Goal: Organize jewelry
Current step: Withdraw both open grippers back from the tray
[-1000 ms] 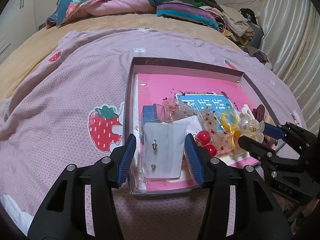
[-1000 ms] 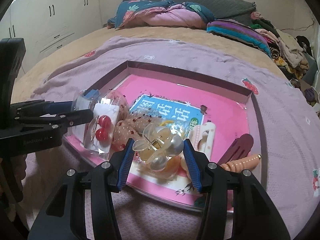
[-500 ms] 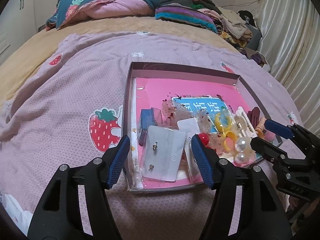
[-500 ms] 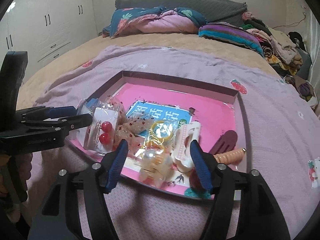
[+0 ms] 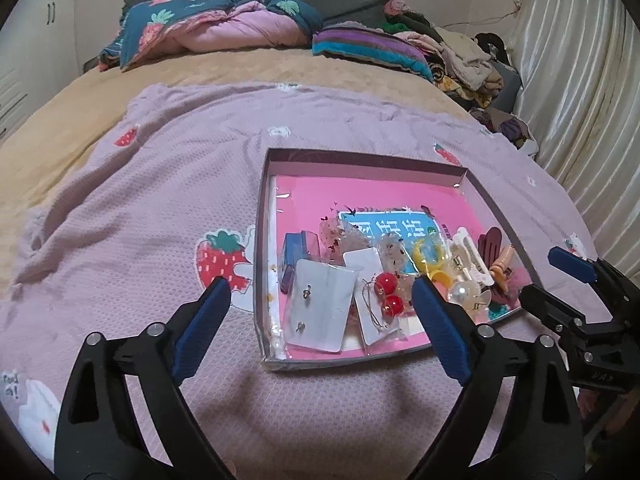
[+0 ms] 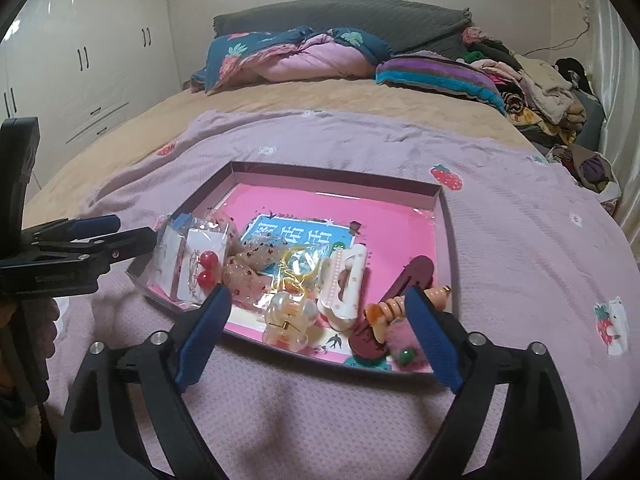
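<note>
A shallow box with a pink floor [image 5: 360, 188] [image 6: 400, 216] lies on the bed and holds the jewelry. In it are a white stud-earring card [image 5: 322, 304], red ball earrings on a card [image 5: 386, 292] [image 6: 206, 268], a pearl flower clip [image 5: 466, 292] [image 6: 286, 318], a yellow ring [image 5: 428, 254], a white hair clip [image 6: 344, 284] and a maroon clip [image 6: 404, 284]. My left gripper [image 5: 320, 312] is open and empty above the box's near left part. My right gripper [image 6: 318, 322] is open and empty above the near edge, over the flower clip.
The box rests on a lilac strawberry-print blanket [image 5: 160, 184] over a tan bedspread. Folded quilts [image 5: 216, 28] and a clothes pile [image 5: 452, 56] lie at the headboard. Curtains [image 5: 580, 100] hang on the right. White wardrobes [image 6: 72, 64] stand on the left.
Both grippers have pulled back and up from the box. The right gripper has let go of the pearl flower clip, which now lies in the box's near part.
</note>
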`<state>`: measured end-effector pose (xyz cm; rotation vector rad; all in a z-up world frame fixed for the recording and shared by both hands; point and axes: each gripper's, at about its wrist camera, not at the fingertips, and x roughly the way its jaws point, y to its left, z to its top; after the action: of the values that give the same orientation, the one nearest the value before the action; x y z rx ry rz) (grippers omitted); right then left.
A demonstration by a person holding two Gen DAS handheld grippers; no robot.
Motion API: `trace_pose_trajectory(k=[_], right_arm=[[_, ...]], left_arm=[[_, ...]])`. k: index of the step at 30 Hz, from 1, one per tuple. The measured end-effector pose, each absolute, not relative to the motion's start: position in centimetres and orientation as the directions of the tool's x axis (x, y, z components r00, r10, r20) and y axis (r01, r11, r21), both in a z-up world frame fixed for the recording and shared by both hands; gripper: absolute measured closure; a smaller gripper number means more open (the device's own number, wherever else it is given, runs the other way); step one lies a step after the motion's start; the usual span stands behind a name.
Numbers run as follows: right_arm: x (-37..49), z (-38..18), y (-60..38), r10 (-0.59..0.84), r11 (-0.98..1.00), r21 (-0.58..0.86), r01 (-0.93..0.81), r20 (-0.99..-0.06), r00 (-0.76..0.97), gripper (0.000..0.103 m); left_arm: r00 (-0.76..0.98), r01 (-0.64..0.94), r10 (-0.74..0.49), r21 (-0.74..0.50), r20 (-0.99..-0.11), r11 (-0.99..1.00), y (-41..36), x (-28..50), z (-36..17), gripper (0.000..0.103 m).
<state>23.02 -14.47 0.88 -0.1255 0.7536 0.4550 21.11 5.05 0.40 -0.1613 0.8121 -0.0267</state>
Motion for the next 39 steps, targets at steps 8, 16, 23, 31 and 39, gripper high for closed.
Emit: trace_pose_trajectory(k=[8,16,23,31,39], right_arm=[[21.1,3.1,-16.0,0.367,0.899,0.064,-0.433,-0.651,0.665,0.005],[18.7,4.9,-17.5,0.377,0.9,0.069,-0.431,-0.62,0.688,0.004],[16.0,6.1,-18.7,0.379,0.903,0.066,-0.425,-0.589,0.714,0.004],[13.3,6.5,-19.9,0.383,0.903,0.067,-0.424,-0.573,0.725,0.004],[11.0,5.1,-20.6,0.36,0.911,0.052,-0.408,-0.579,0.731,0.004]], left_arm=[[0.72,-0.049,-0.068,-0.149,-0.691,0.988,4.6,19.1,2.6,0.01],[0.747,-0.048,-0.055,-0.136,-0.662,0.99,3.7,16.6,4.5,0.01],[0.757,-0.049,-0.047,-0.129,-0.652,0.99,3.0,14.1,5.0,0.01],[0.77,-0.057,-0.031,-0.117,-0.637,0.991,2.5,11.4,5.6,0.01],[0.773,-0.066,-0.014,-0.102,-0.634,0.993,2.3,9.2,4.5,0.01]])
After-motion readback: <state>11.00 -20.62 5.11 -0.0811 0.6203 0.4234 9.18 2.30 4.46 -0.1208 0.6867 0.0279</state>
